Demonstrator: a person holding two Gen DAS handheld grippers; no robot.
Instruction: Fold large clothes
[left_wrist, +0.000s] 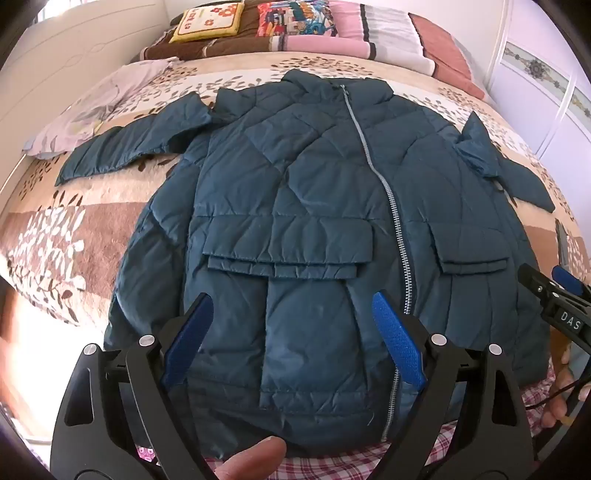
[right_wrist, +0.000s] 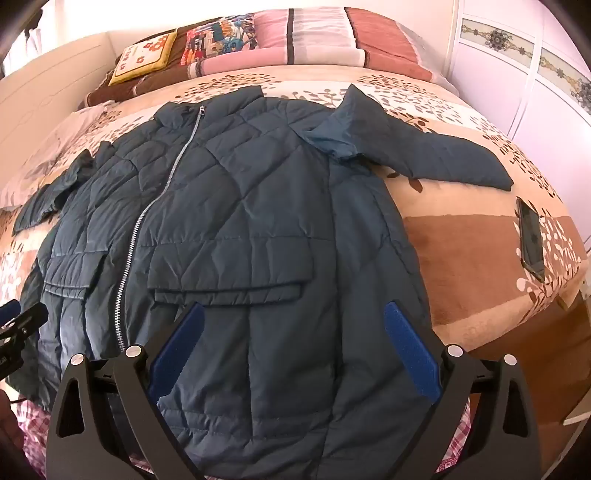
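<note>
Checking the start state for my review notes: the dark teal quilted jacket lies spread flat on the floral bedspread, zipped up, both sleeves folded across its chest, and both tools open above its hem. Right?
Not quite. The sleeves are not folded across the chest: both stick out sideways on the floral bedspread, as both wrist views show. The rest holds: the dark teal quilted jacket lies flat and zipped, with the left tool and right tool open above its hem.

bright daylight | glare upper left, both views | fisheye edges bowed, dark corners
</note>
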